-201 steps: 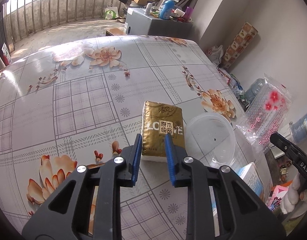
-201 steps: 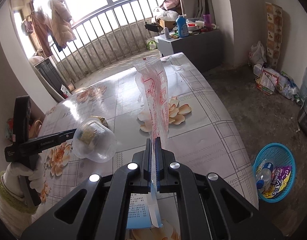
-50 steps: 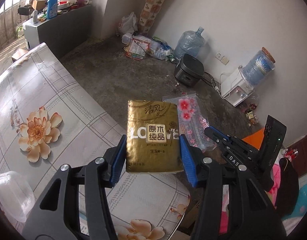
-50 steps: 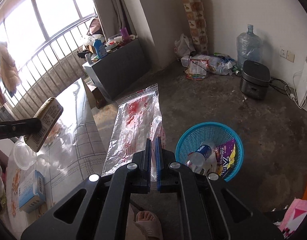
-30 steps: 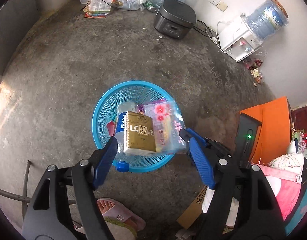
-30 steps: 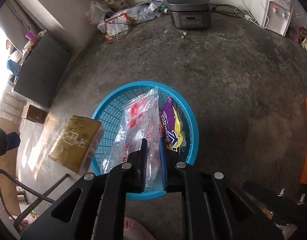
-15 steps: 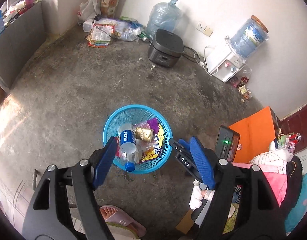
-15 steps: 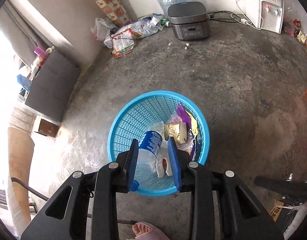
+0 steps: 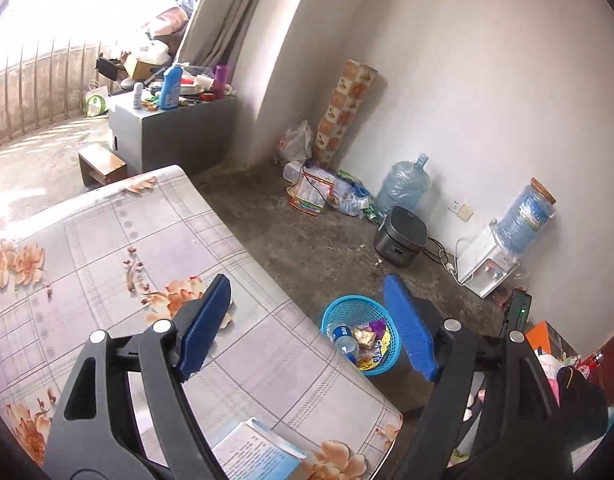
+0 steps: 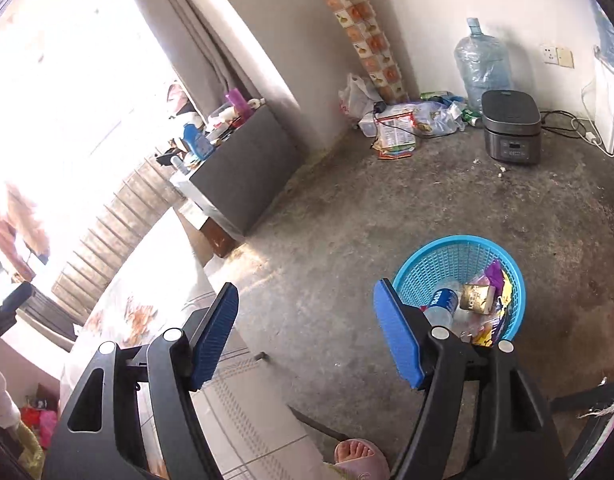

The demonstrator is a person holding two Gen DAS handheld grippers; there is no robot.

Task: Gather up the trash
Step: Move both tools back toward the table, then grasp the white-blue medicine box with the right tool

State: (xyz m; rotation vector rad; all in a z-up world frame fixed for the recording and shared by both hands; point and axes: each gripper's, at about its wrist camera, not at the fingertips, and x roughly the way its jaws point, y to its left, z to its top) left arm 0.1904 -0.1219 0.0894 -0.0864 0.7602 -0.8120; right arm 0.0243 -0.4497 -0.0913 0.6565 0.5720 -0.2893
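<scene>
While both tools hang with nothing between their pads, the left gripper [image 9: 307,320] stands spread over the floral table [image 9: 107,240]; the right gripper [image 10: 307,332], jaws just opened wide, faces the blue basket [image 10: 435,260] holding the gold tissue pack [image 10: 477,298] and bottle [image 10: 441,304] on the floor beyond.

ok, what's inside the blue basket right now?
In the blue basket: a Pepsi bottle, the gold tissue pack, purple and yellow wrappers and clear plastic. Whatever lies beneath that pile is covered, and the right gripper's finger hides the near rim.
</scene>
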